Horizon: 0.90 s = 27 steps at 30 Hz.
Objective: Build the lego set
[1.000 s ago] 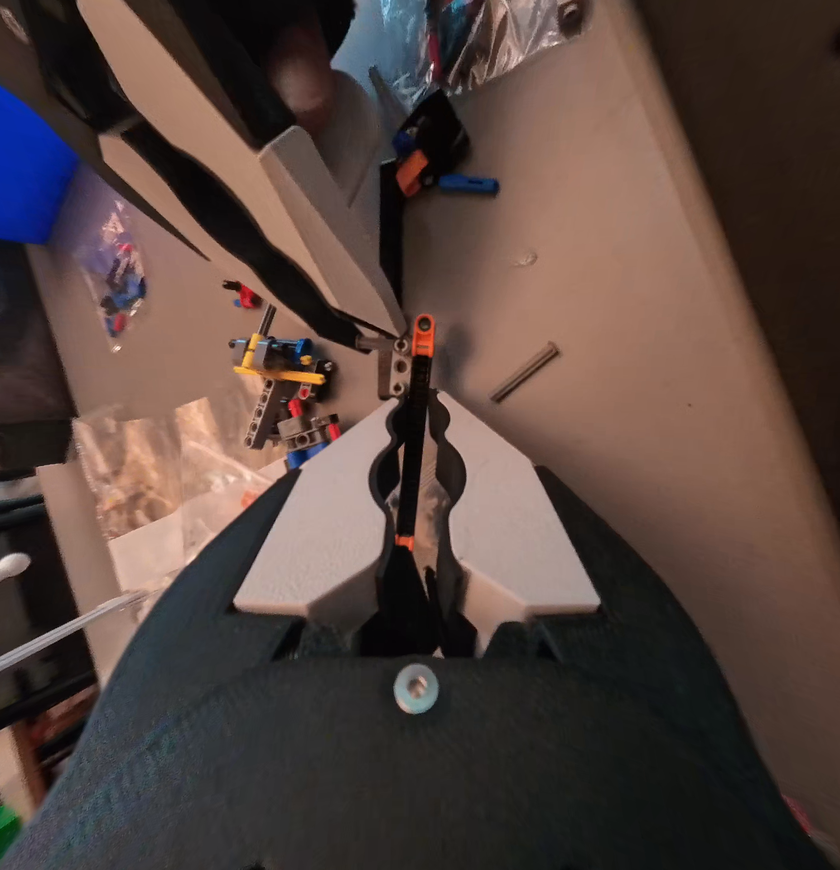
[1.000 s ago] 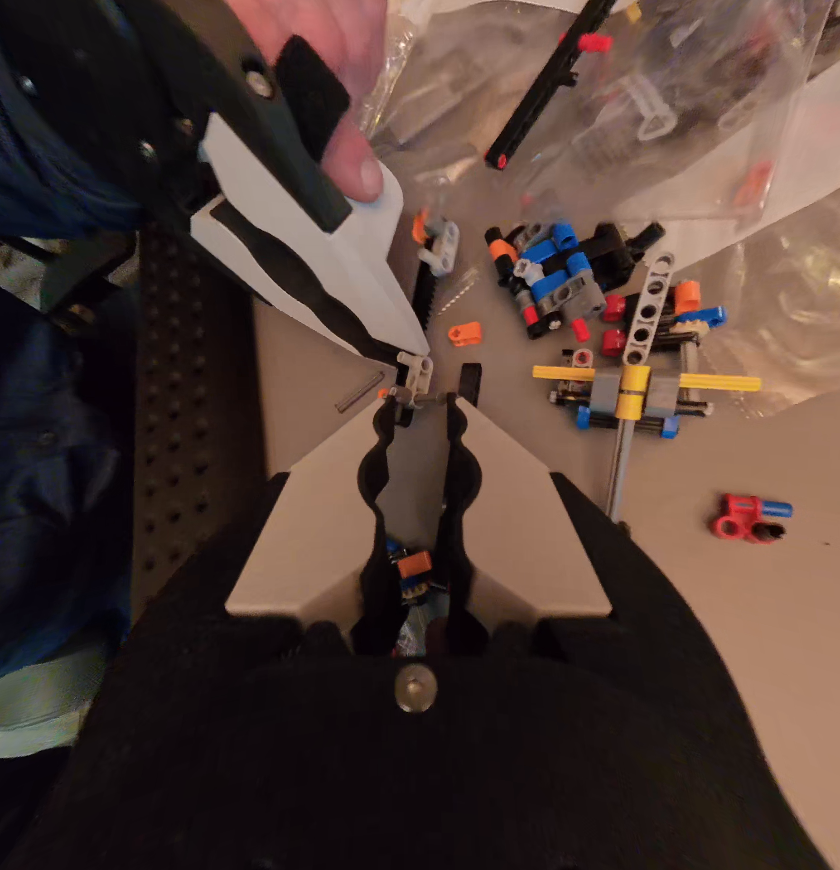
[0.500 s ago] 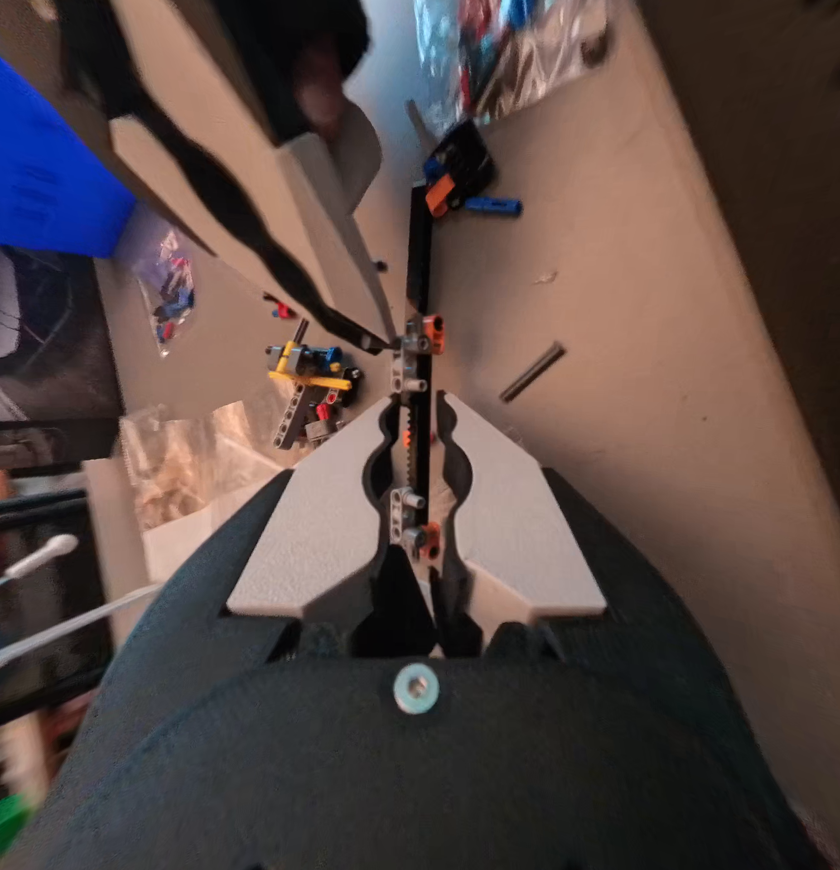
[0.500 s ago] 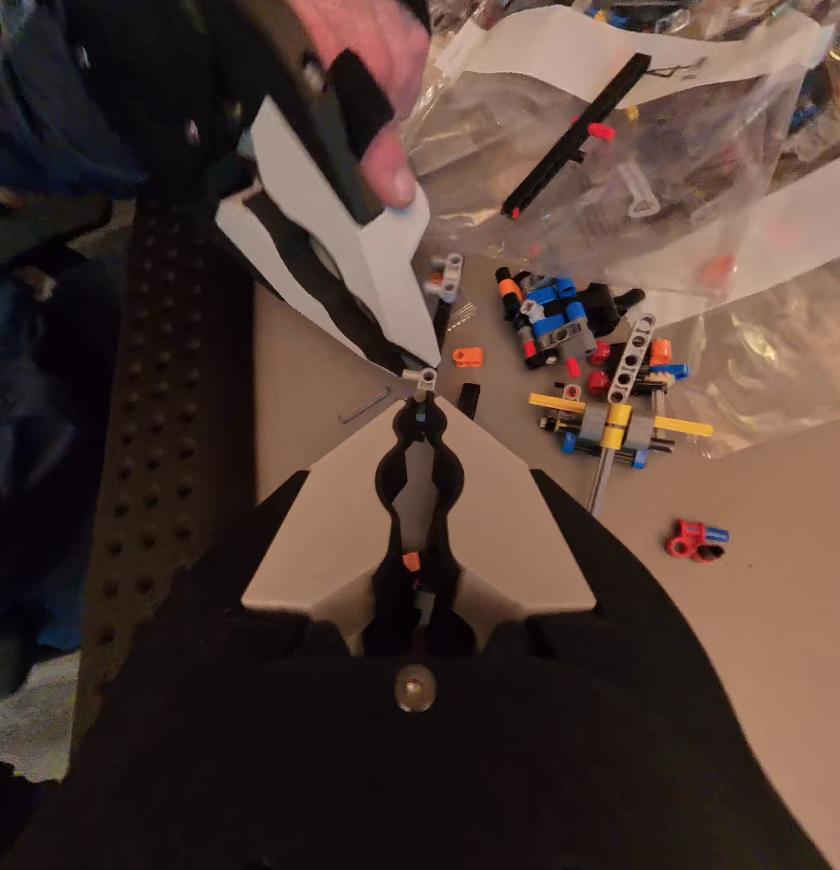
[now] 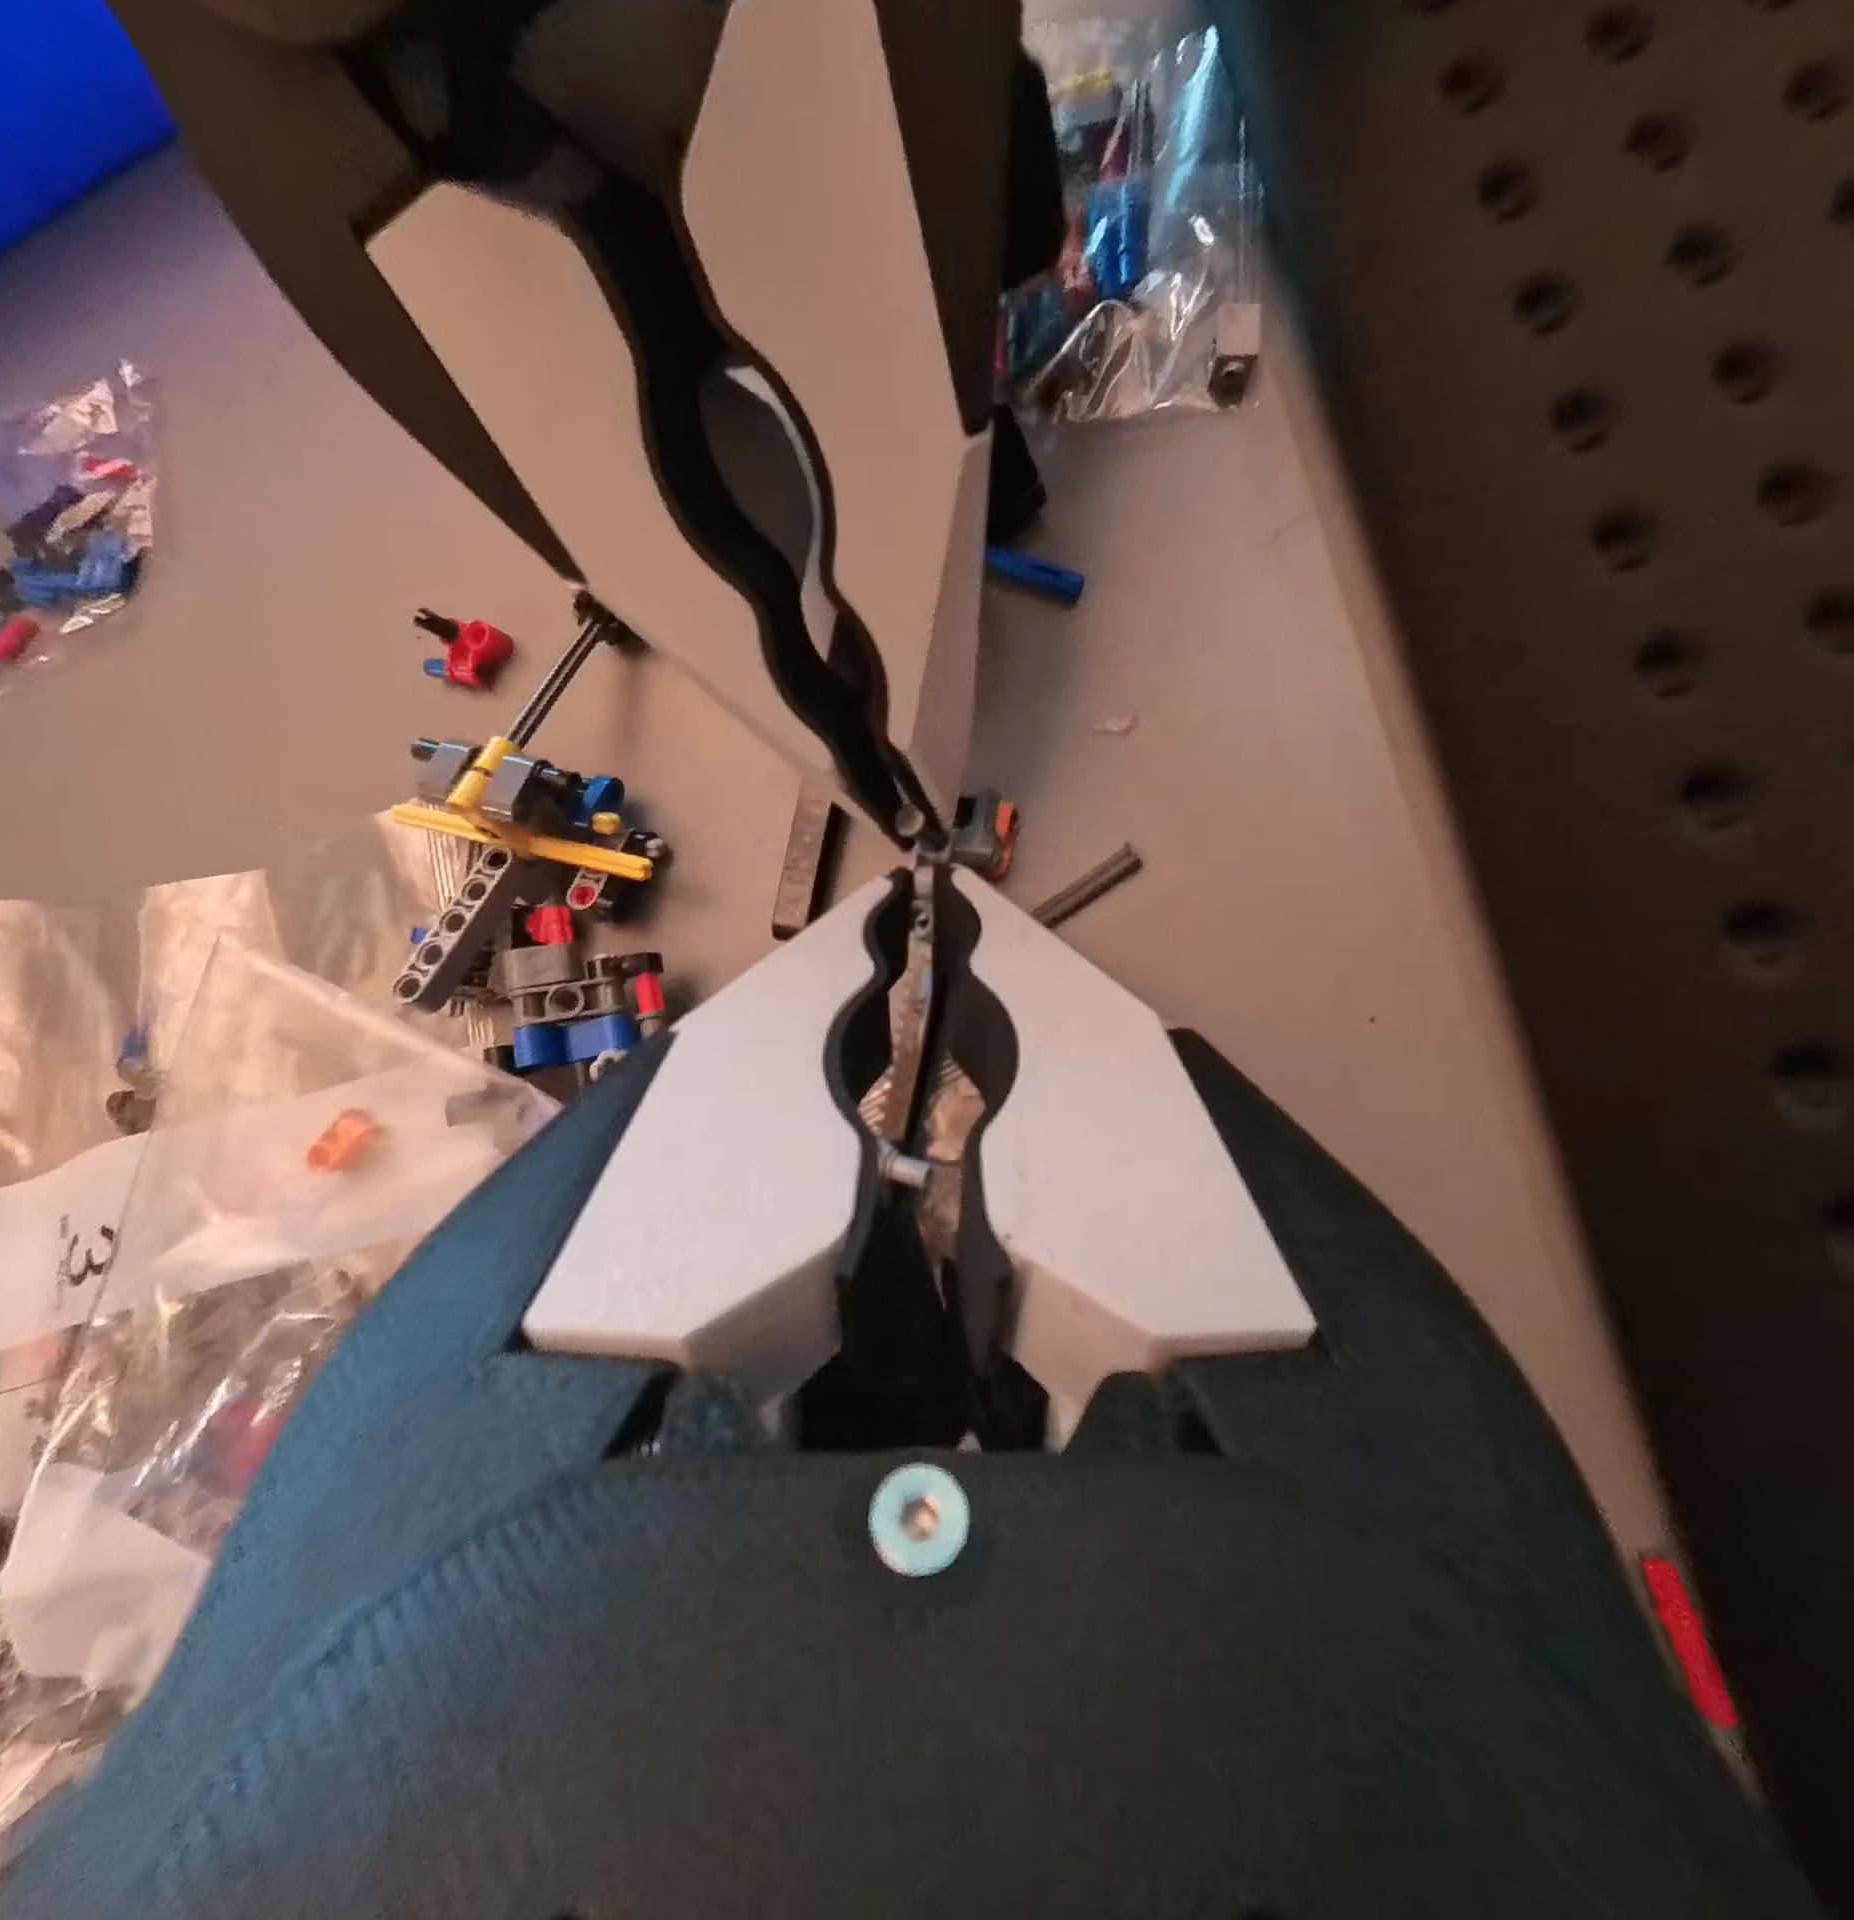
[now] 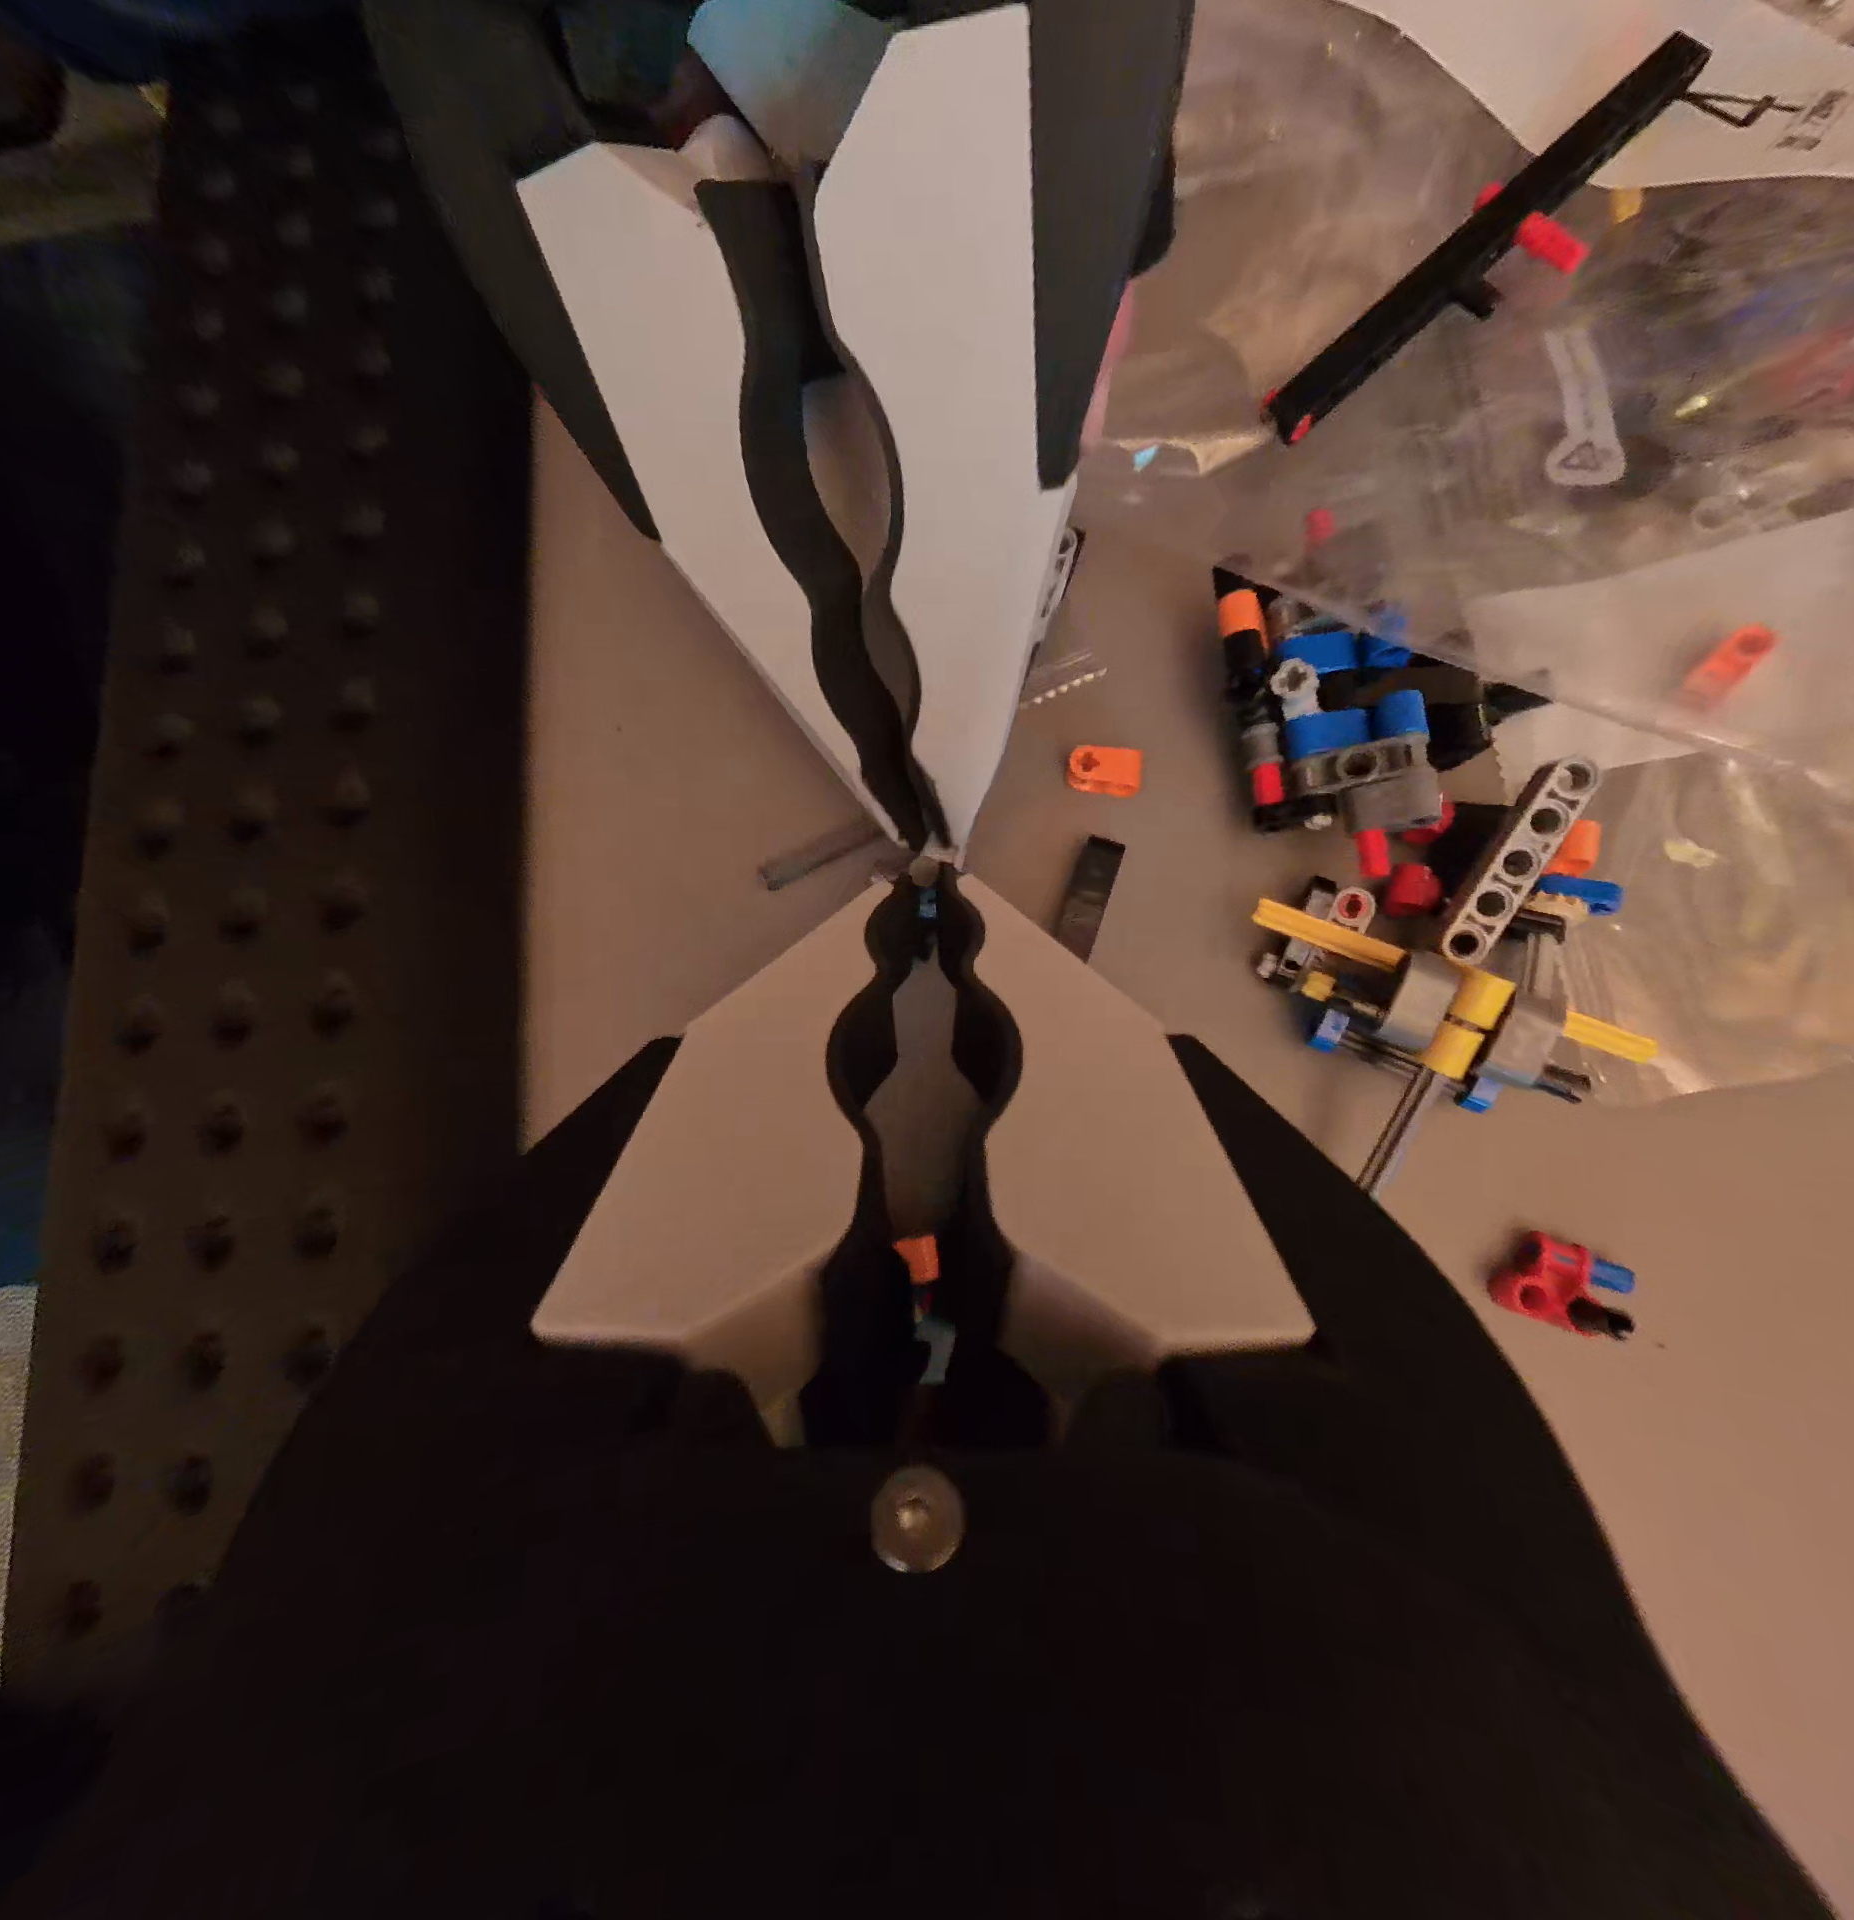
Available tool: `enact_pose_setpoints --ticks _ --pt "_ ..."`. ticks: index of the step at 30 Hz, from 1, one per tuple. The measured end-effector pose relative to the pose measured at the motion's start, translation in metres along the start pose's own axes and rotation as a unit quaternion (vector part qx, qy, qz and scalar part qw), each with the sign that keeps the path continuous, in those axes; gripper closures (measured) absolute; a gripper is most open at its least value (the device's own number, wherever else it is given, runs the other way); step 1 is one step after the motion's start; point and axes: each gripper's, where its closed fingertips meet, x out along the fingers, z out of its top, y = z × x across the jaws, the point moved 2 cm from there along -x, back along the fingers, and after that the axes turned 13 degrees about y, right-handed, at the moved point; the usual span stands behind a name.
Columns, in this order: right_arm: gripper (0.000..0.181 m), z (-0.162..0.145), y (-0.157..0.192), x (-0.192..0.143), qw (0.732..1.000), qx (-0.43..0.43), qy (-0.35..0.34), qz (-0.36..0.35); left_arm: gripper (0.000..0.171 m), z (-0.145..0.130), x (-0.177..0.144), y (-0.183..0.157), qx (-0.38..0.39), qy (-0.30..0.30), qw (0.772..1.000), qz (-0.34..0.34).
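My left gripper (image 5: 918, 904) is shut on a thin black rack piece (image 5: 912, 997) that carries a small grey pin (image 5: 907, 1169). My right gripper (image 6: 928, 899) is shut on a small grey pin piece (image 6: 928, 864) at its tips. The two grippers meet tip to tip just above the table. The right gripper reaches in from the top of the left wrist view (image 5: 907, 821), and the left gripper from the top of the right wrist view (image 6: 928, 826). A grey and orange piece (image 5: 985, 826) sits right beside the joined tips. The joint itself is hidden.
A yellow-axle assembly (image 6: 1442, 1008) and a blue, black and grey sub-assembly (image 6: 1338, 727) lie beside an orange connector (image 6: 1105, 774), a black piece (image 6: 1089, 894) and a red connector (image 6: 1546, 1283). A dark axle (image 5: 1089, 883), part bags (image 6: 1577, 416) and a perforated board (image 6: 227, 727) lie around them. Only a small space, under 4 cm, lies between the two pairs of fingers.
The right gripper has shut on the grey pin piece. Both grippers have swung into line, tip to tip, and the rack in the left gripper now shows edge-on.
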Motion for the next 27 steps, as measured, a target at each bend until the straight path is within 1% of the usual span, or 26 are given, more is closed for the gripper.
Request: enact_pose_setpoints --ticks 2,4,8,10,12,16,18,19,24,27 --pt "0.180 0.0009 0.0006 0.0006 1.000 0.000 -0.001 0.002 0.168 -0.0013 0.0042 -0.0016 -0.002 0.007 1.000 -0.006" --pt "0.179 0.0000 -0.0004 0.0000 1.000 0.002 0.001 -0.002 0.169 -0.0004 0.0048 -0.0008 -0.019 0.003 1.000 -0.016" --pt "0.178 0.0003 -0.0039 -0.0007 1.000 0.023 -0.005 0.001 0.169 -0.0023 0.0060 0.0009 -0.027 -0.005 0.999 -0.021" --pt "0.173 0.0070 -0.0009 -0.0020 1.000 0.018 -0.022 0.005 0.169 -0.0024 0.0059 0.0006 -0.024 -0.001 1.000 -0.017" --pt "0.179 0.0060 -0.0019 -0.0010 1.000 0.016 -0.018 -0.002 0.169 -0.0024 0.0056 -0.0004 -0.021 0.004 1.000 -0.014" --pt "0.179 0.0051 -0.0010 -0.0016 1.000 0.023 -0.014 0.003 0.169 -0.0021 0.0057 -0.0019 -0.019 0.005 1.000 -0.016" --pt "0.166 0.0029 -0.0023 -0.0018 0.999 0.031 -0.010 0.002 0.170 -0.0024 0.0051 -0.0038 -0.015 0.004 1.000 -0.020" --pt "0.166 0.0027 -0.0007 -0.0015 0.999 0.032 -0.009 0.009 0.170 -0.0025 0.0050 -0.0046 -0.014 0.004 1.000 -0.022" --pt "0.178 0.0001 0.0044 0.0047 1.000 0.019 0.008 0.020 0.169 -0.0024 0.0050 -0.0047 -0.013 0.008 1.000 -0.019" --pt "0.179 0.0005 0.0041 0.0047 1.000 0.012 0.011 0.013 0.170 -0.0028 0.0050 -0.0047 -0.015 0.010 1.000 -0.020"
